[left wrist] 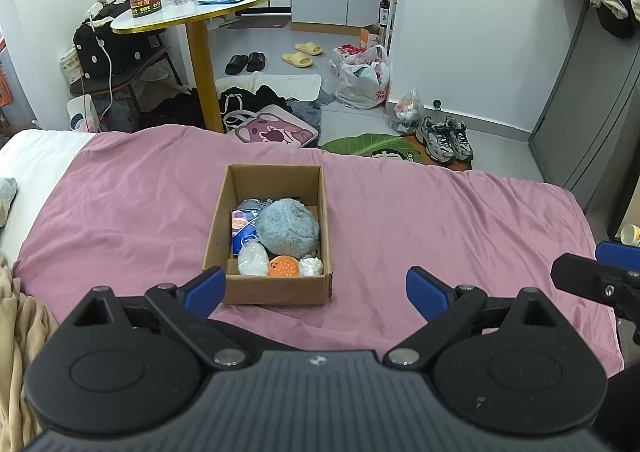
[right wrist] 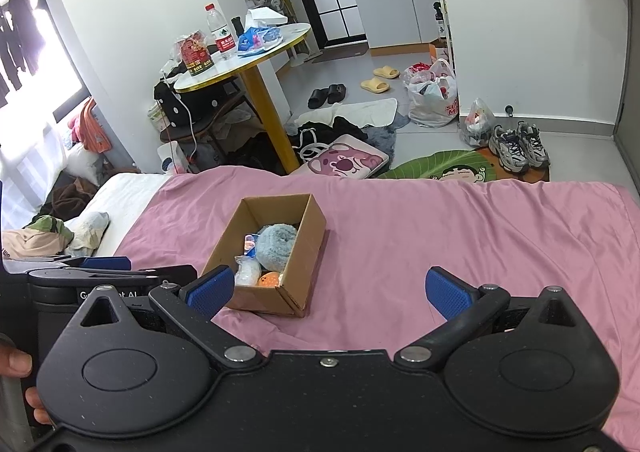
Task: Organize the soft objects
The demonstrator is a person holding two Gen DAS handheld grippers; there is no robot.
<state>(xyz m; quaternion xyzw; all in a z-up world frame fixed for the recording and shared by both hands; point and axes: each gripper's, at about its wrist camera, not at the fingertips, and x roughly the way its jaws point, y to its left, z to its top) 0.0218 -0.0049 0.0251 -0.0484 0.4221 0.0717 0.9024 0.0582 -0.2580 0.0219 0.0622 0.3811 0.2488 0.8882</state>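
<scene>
Bright, even daylight, blown-out glare at the window (right wrist: 24, 64), soft shadows, sharp focus, strong fisheye bending at edges.

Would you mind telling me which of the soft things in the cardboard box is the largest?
The fluffy grey-blue plush, filling the middle of the cardboard box. It dwarfs the orange ball and the two white wrapped items along the near wall.

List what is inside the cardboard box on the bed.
The cardboard box holds a fluffy blue toy, orange ball, two white bundles and a blue packet. Anything beneath them is hidden.
</scene>
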